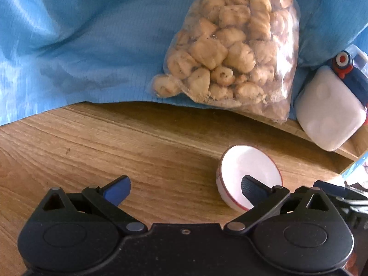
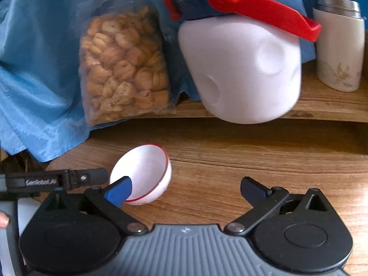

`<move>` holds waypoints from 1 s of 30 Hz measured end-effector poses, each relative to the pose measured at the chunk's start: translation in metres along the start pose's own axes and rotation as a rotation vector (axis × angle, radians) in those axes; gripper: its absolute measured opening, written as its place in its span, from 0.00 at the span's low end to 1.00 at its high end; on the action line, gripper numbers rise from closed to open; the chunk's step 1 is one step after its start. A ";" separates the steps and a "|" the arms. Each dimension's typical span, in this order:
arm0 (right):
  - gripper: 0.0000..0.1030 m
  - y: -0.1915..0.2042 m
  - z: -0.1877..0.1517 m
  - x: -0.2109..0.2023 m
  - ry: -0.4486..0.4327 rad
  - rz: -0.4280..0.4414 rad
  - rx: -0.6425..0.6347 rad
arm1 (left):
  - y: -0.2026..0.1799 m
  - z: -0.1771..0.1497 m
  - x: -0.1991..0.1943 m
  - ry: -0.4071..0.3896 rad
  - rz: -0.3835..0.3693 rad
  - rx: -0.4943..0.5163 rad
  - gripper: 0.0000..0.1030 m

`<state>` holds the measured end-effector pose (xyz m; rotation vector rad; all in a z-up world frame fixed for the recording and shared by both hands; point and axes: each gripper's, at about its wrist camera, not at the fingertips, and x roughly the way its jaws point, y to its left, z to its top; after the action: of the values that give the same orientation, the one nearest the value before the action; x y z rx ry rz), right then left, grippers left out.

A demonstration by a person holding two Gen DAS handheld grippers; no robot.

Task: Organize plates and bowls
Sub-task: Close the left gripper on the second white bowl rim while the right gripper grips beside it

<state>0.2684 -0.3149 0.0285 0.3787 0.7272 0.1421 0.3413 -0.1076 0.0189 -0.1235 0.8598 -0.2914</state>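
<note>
Both tongs, left gripper [image 1: 186, 191] and right gripper [image 2: 186, 191], gaped empty; the lone red-rimmed bowl [image 2: 143, 174] lay tipped low in frame on the wooden table [image 2: 253, 161], apparently not yet sorted.

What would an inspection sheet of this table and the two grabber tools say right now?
Surface: wooden table, partly under blue cloth.
Job's things: one small white bowl with red rim, tilted on the wood; no plates seen.
Clutter: bag of snacks, white jug with blue-red lid, white flask.
Grippers: left gripper open, empty; right gripper open, empty.
Cables: nothing seen.
Surroundings: nothing seen beyond the table.
</note>
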 end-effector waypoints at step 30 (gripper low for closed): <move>0.69 0.013 -0.002 0.019 0.020 0.053 -0.024 | -0.007 0.000 0.013 0.065 -0.051 0.052 0.72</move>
<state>0.2816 -0.2970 0.0204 0.3739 0.7351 0.2043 0.3478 -0.1184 0.0111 -0.0883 0.9135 -0.3663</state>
